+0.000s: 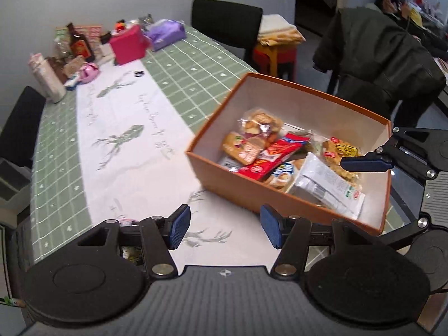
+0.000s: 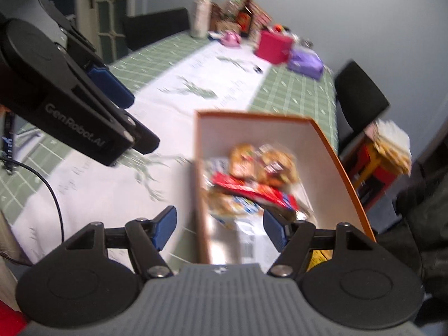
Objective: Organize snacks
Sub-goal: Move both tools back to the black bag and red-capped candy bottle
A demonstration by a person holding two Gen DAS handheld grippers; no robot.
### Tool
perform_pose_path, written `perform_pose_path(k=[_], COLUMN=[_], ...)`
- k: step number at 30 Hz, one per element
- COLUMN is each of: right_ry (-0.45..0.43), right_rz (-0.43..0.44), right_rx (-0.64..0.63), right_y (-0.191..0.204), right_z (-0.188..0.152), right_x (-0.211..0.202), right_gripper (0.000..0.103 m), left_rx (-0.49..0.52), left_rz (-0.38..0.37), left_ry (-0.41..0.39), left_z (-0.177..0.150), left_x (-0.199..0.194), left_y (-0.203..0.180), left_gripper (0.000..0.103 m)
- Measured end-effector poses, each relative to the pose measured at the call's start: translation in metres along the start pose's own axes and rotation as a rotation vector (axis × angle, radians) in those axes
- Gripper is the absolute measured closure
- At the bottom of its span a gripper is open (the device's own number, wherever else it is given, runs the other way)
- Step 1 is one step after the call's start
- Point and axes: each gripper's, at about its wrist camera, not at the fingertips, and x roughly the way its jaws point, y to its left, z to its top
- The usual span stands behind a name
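Both claws gape empty: left claw [image 1: 225, 228] beside the box [image 1: 224, 173], right claw [image 2: 219, 228] over its snacks [image 2: 252, 179]. Grip one packet squarely.

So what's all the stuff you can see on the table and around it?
box: one, orange, white inside, near end of table
snack packets: several, red, golden, white, inside the box
tablecloth: one, green check with white deer strip, over the table
pink box: one, far end
purple pack: one, beside the pink box
brown bottle: one, far end
chairs: at least two, black, around the table
dark jacket: one, over a chair
left tool: open, empty, just short of the box
right tool: open, empty, astride the box's wall
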Motion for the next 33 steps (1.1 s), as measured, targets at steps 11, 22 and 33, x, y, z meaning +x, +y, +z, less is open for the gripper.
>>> perform_pose_path(k=[11,22,33], right_ry=[-0.069,-0.01,0.012], right_rz=[0.183,0.205,0.139], right_rx=[0.032,0.113,0.056], right_y=[0.063,0.089,0.096], right_z=[0.006,-0.005,0.01], right_x=[0.027,0.105,0.155], right_gripper=[0.024,0.034,0.037], left_rx=[-0.032,-0.182,-0.234], left_rz=[0.087,0.113,0.085], left_ry=[-0.039,-0.103,-0.177], left_z=[-0.066,-0.114,-0.123], left_x=[-0.004,0.043,0.094], left_y=[0.056,0.103,0.12], left_gripper=[0.02,0.02,0.024])
